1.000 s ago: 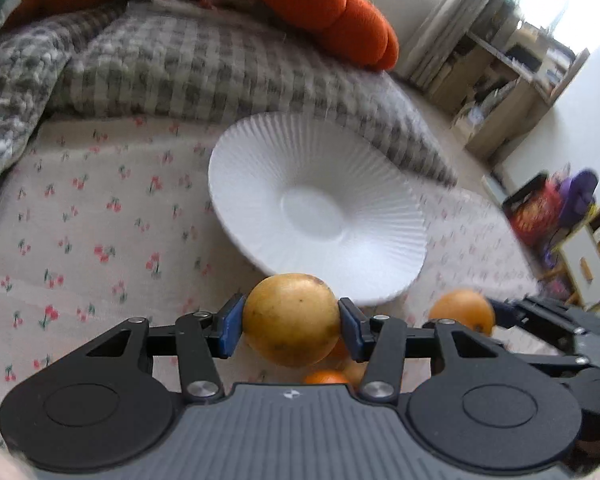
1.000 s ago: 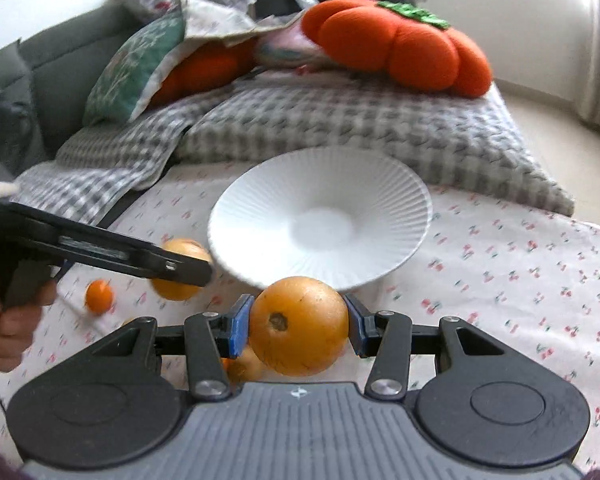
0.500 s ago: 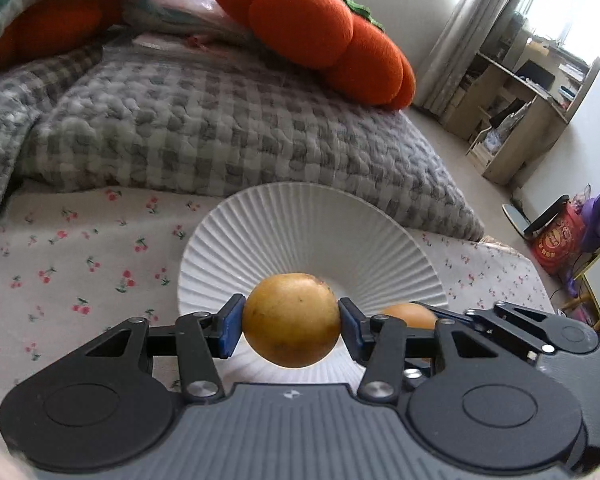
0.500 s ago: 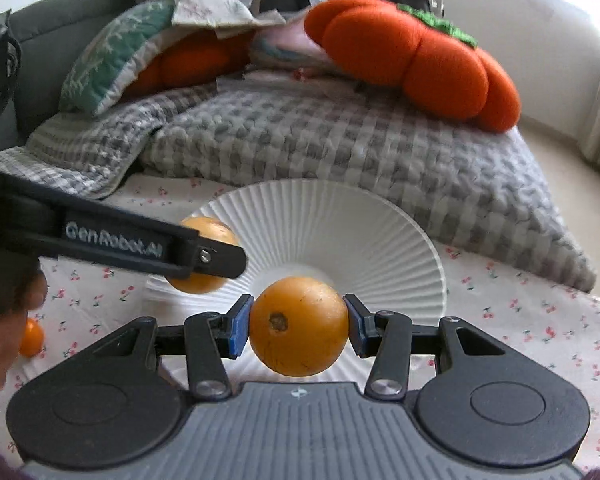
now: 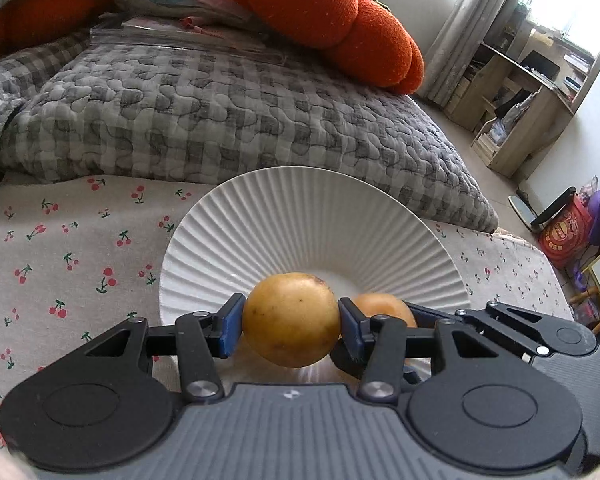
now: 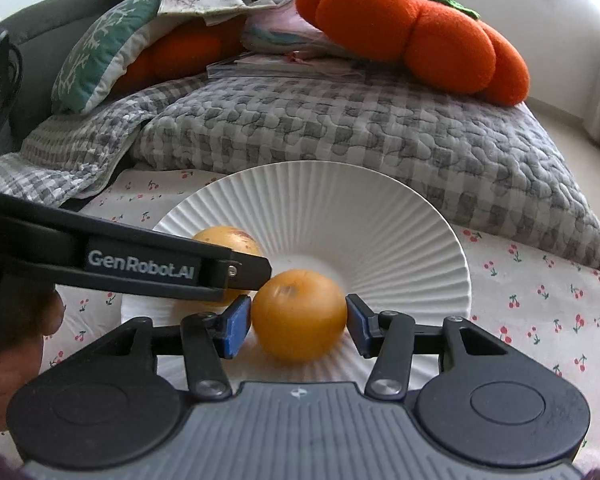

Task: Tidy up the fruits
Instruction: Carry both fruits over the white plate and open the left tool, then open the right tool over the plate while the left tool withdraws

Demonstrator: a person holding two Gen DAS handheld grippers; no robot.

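Note:
A white ribbed plate (image 5: pixel 316 216) (image 6: pixel 380 216) lies on the cherry-print cloth. My left gripper (image 5: pixel 291 325) is shut on a yellow-brown round fruit (image 5: pixel 291 318), low over the plate's near side; this fruit also shows in the right wrist view (image 6: pixel 230 240) behind the left gripper's arm (image 6: pixel 140 260). My right gripper (image 6: pixel 298 322) has its jaws slightly apart around an orange (image 6: pixel 299 314), which looks blurred and sits in the plate; small gaps show at both pads. The orange also shows in the left wrist view (image 5: pixel 382 308).
A grey checked quilt (image 5: pixel 228 112) (image 6: pixel 340 128) lies just behind the plate. An orange pumpkin cushion (image 5: pixel 324 12) (image 6: pixel 416 36) rests on it. Cherry-print cloth (image 5: pixel 60 248) (image 6: pixel 540 300) spreads left and right. A wooden shelf (image 5: pixel 532 96) stands far right.
Both grippers moved forward and down over the plate with their fruits. The right gripper's jaws have opened slightly and the orange has dropped a little, blurred.

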